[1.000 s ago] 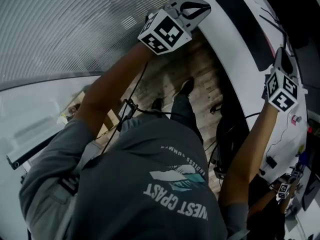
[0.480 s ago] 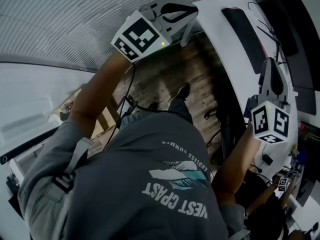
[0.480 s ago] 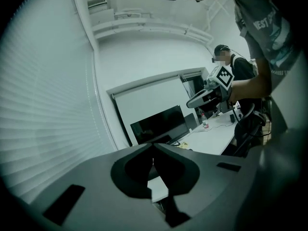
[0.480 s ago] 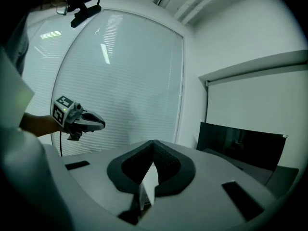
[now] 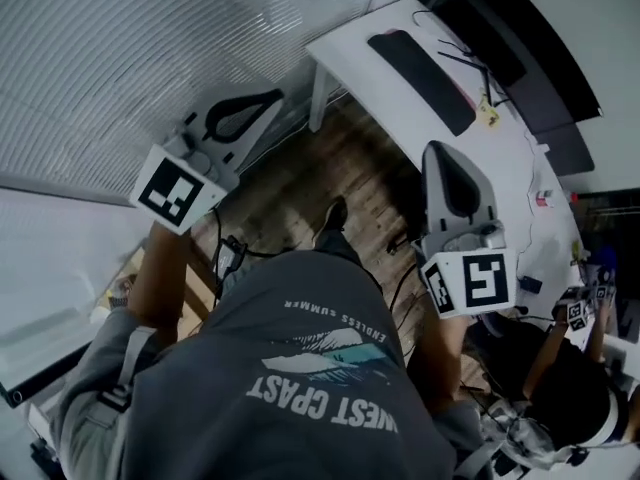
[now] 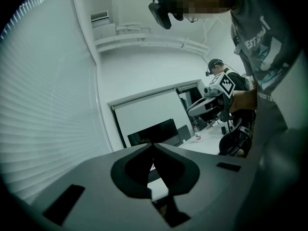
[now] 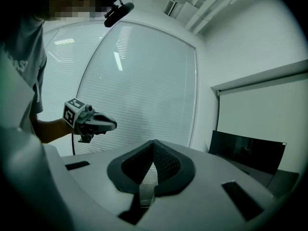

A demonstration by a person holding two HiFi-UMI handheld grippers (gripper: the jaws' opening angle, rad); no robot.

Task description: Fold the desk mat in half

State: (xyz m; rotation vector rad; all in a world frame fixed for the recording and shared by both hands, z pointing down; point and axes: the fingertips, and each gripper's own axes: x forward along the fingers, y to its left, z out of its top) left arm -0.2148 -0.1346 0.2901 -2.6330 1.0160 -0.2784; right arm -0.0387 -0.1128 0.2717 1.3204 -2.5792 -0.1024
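Hanging in the air w/ jaws together and nothing btwn them: left gripper (image 6: 154, 148) near the blinds (image 5: 120, 48), right gripper (image 7: 153, 146) closer to the desk (image 5: 345, 53). Mat (image 5: 420, 68) lies flat on the desk, well apart from both grippers, untouched.

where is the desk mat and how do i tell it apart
Find the white desk at the head view's upper right, past the wood floor. The mat is the long dark strip lying flat on it, round-ended, unlike the upright black screens behind.
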